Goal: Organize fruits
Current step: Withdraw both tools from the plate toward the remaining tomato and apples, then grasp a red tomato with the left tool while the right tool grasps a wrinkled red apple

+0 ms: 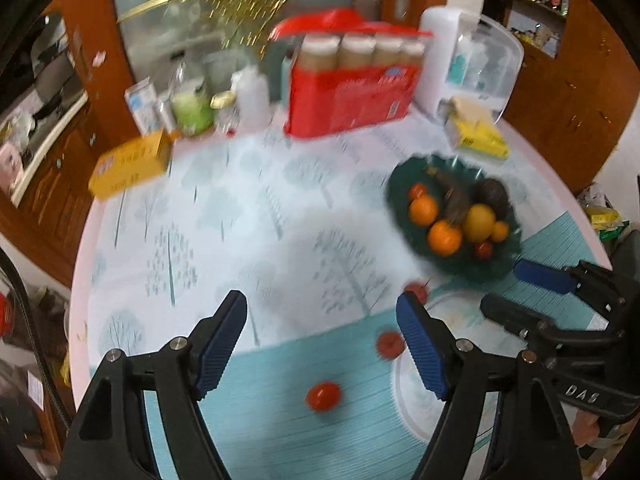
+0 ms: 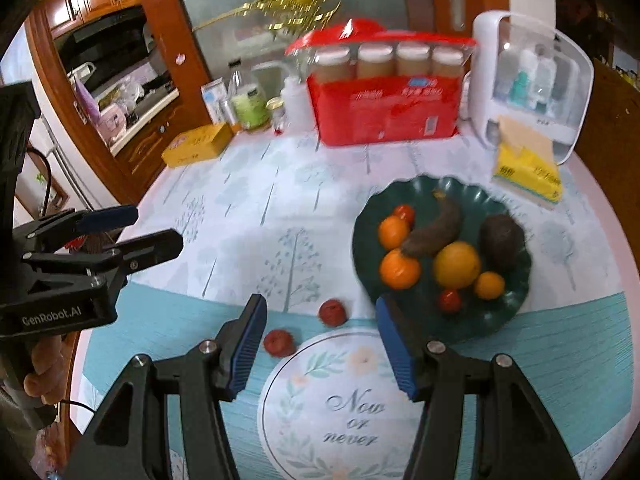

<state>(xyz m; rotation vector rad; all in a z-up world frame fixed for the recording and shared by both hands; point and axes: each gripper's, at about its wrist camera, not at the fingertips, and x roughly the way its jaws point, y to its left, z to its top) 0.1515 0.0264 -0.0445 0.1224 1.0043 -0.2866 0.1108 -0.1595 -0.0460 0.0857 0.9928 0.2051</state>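
A dark green scalloped plate (image 2: pixel 516 308) (image 1: pixel 404 184) holds oranges (image 2: pixel 399 268), a yellow citrus (image 2: pixel 457 264), small red fruits, a brown banana (image 2: pixel 436 228) and a dark avocado (image 2: pixel 502 240). Three small red fruits lie loose on the tablecloth: one (image 1: pixel 323 396) between my left gripper's fingers, two more (image 2: pixel 333 312) (image 2: pixel 279 343) ahead of my right gripper. My left gripper (image 1: pixel 322 344) is open and empty above the table. My right gripper (image 2: pixel 320 348) is open and empty, its right finger overlapping the plate's near rim.
A red carton (image 2: pixel 384 112) with jars, a white dispenser box (image 2: pixel 532 88), a yellow tissue pack (image 2: pixel 528 168), a yellow box (image 2: pixel 198 144) and bottles stand along the table's far edge. A round printed mat (image 2: pixel 344 408) lies near the front.
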